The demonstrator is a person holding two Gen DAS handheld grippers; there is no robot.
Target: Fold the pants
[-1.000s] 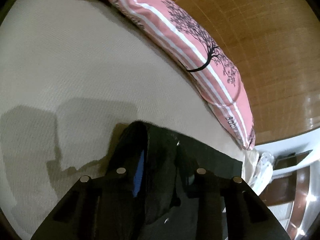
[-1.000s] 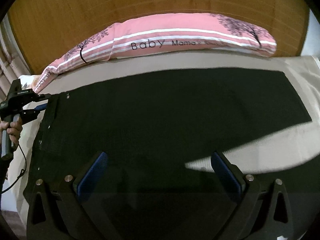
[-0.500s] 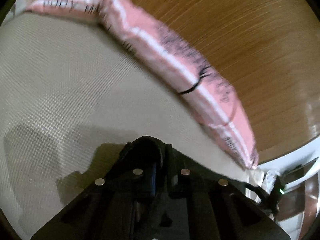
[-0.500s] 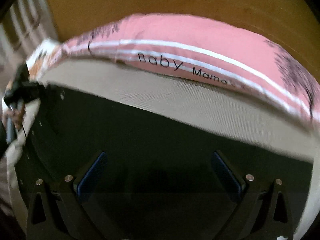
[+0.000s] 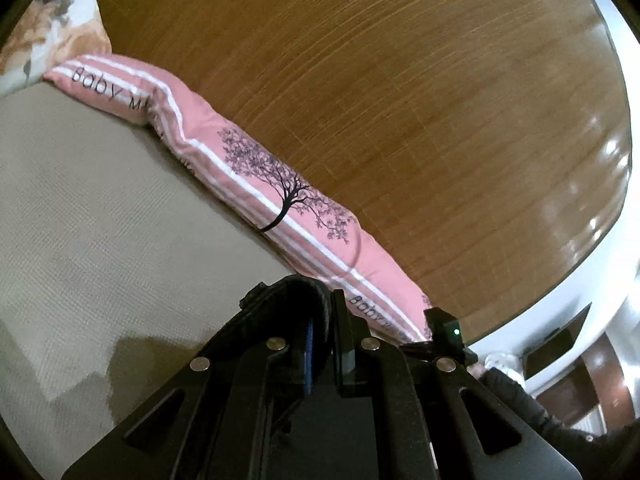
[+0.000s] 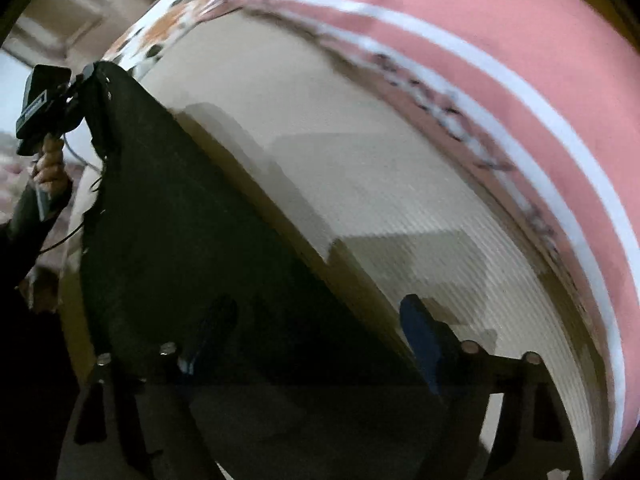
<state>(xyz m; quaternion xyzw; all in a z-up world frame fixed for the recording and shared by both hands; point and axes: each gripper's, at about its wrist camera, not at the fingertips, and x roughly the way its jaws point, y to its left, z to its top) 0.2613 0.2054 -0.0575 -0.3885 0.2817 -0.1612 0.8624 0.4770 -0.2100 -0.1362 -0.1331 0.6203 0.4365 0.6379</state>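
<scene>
The black pants [image 6: 192,224] hang stretched above the beige bed, lifted off it. My left gripper [image 5: 324,344] is shut on a bunched corner of the pants [image 5: 296,292], held up near the pink bolster. It also shows in the right wrist view [image 6: 72,92] at the far left, gripping the upper corner of the pants. My right gripper [image 6: 316,340] has its blue-padded fingers [image 6: 420,336] spread wide apart; the pants lie over its left finger, and no grip on the cloth shows.
A beige bedsheet [image 5: 100,220] covers the mattress. A long pink bolster [image 5: 256,176] with a tree print lies along the wooden headboard [image 5: 400,100]. A floral pillow [image 5: 44,40] sits at the far corner. Furniture [image 5: 560,344] stands beside the bed at right.
Both grippers have risen and swung toward the headboard, lifting the pants off the bed. The left jaws have closed tighter on the corner. The right view is blurred by motion.
</scene>
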